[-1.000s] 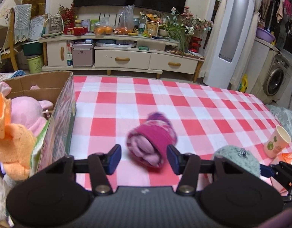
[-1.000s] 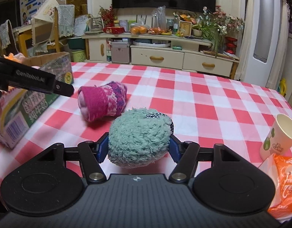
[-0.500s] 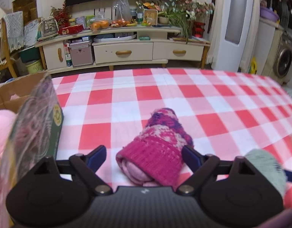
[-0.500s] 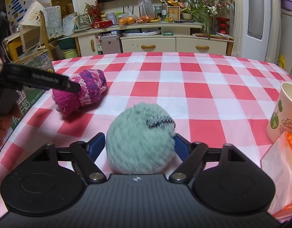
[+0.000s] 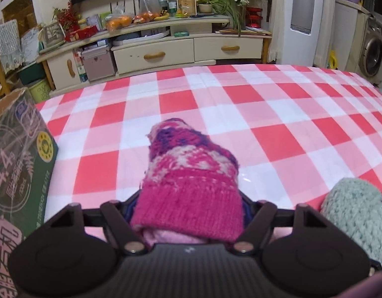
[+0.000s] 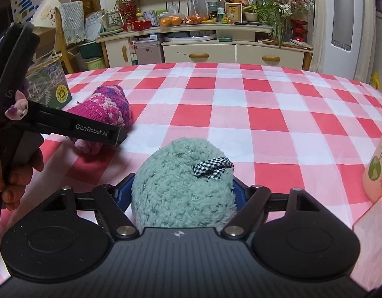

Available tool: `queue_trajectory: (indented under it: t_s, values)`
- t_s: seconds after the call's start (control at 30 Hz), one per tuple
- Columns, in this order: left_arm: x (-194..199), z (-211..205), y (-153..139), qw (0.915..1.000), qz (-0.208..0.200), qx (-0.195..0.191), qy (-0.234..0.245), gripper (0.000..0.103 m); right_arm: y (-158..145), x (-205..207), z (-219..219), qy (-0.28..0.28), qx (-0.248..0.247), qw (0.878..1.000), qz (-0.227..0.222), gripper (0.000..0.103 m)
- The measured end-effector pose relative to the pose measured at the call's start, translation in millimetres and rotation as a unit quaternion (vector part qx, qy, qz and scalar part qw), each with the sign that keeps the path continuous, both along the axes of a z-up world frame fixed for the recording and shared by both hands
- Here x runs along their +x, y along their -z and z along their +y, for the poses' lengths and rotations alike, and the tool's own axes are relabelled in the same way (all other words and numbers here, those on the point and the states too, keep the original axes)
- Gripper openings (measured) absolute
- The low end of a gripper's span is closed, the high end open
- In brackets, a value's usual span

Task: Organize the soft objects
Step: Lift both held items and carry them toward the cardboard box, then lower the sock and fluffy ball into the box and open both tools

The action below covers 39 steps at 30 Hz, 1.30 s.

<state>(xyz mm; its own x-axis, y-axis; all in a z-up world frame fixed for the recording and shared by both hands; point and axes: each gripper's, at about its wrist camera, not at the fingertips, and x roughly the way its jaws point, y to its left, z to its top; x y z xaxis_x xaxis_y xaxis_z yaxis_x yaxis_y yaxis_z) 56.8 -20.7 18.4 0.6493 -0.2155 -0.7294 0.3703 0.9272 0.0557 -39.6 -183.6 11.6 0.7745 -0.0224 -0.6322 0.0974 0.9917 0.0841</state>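
Pink knit roll (image 5: 191, 198) squeezed between closing left gripper (image 5: 189, 207) fingers, apparently; teal ball (image 6: 183, 186) between right's (image 6: 183, 196).

The pink sock (image 5: 191, 198) hides the left fingers' (image 5: 245, 209) pads; cup (image 6: 377, 171) cut off.

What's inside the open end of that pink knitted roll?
A pale pink inner layer shows inside the pink knitted roll at its open cuff. Anything deeper is hidden by the knit.
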Motion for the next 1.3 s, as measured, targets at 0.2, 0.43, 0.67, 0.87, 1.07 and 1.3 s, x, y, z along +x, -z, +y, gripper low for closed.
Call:
queue_trajectory:
  t_s: [0.2,0.43,0.67,0.87,1.07,1.3]
  values:
    - [-7.8,5.9,-10.2,0.9999,-0.007,-0.007,-0.010,0.068,-4.2,-4.0,-2.2,0.002,0.008,1.000,-0.011,0.089]
    - [-26.5,18.2,-41.9,0.9990,-0.031,-0.031,-0.002,0.068,-16.2,-10.9,-2.9,0.015,0.018,0.999,-0.029,0.089]
    - [-41.6,33.3,-69.3,0.9974,-0.052,-0.048,0.010,0.068,-35.8,-14.0,4.5,0.018,0.015,0.998,-0.050,0.089]
    - [-51.7,51.3,-91.6,0.9948,-0.076,-0.068,0.009,0.068,-50.3,-8.3,17.3,0.005,0.017,0.998,-0.057,0.089]
    - [-56.0,70.7,-111.1,0.9914,-0.097,-0.088,-0.003,0.068,-70.8,5.6,38.2,-0.019,0.032,0.997,-0.068,0.089]
    - [-53.3,106.7,-133.9,0.9857,-0.125,-0.108,-0.034,0.068,-96.3,37.7,69.4,-0.054,0.058,0.993,-0.087,0.089]
